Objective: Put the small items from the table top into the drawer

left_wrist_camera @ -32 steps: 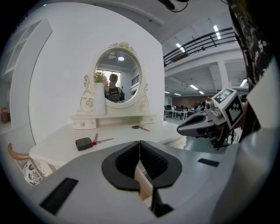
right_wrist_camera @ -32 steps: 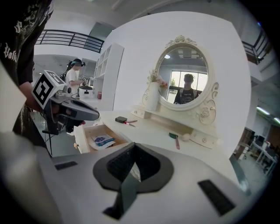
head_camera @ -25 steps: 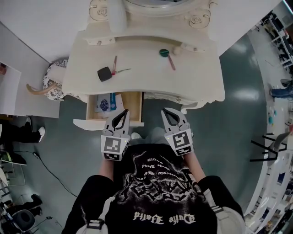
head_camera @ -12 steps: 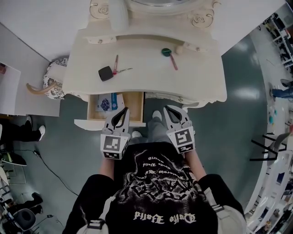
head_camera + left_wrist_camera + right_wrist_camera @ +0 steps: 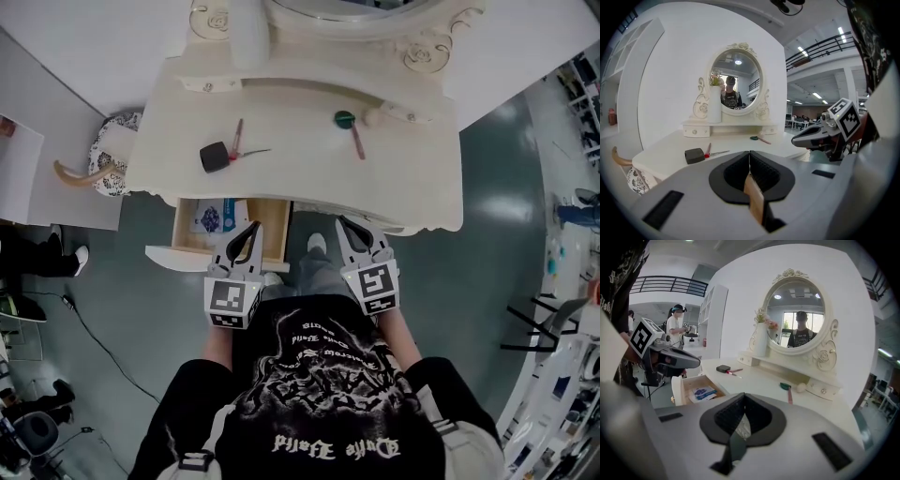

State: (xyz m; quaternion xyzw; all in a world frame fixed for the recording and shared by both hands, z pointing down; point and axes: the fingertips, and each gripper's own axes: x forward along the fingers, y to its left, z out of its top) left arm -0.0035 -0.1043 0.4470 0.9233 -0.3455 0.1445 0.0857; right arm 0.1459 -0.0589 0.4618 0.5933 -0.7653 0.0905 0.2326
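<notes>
Both grippers hang low in front of the person, short of the desk, neither touching anything.

Left gripper: smooth grey shell, ribbed black pads, fingers closed together with nothing between them. Right gripper: same build, fingers also pressed together and empty. Each has a cube with square black-and-white markers at the back.

The desk is a cream painted dressing table with a smooth matt top, a curved front edge and carved scrolls. An oval mirror in an ornate frame stands at the back, with a plain white cylindrical vase beside it.

The small items are still on the desk top:
- Left part: a matt black box, squat with rounded corners. Just beside it is a thin red-handled tool with a slim metal piece; I cannot tell what kind of tool it is.
- Right part, well apart from those: a green round disc with a thin pink stick running from it; I cannot tell whether they are joined. A small cream ball sits just beside the disc.

The drawer is pulled open under the desk's left front. It has a cream front and a light bare-wood inside, with a flat blue-printed packet lying in it. The left gripper is just in front of it.

The floor is glossy grey-green.
</notes>
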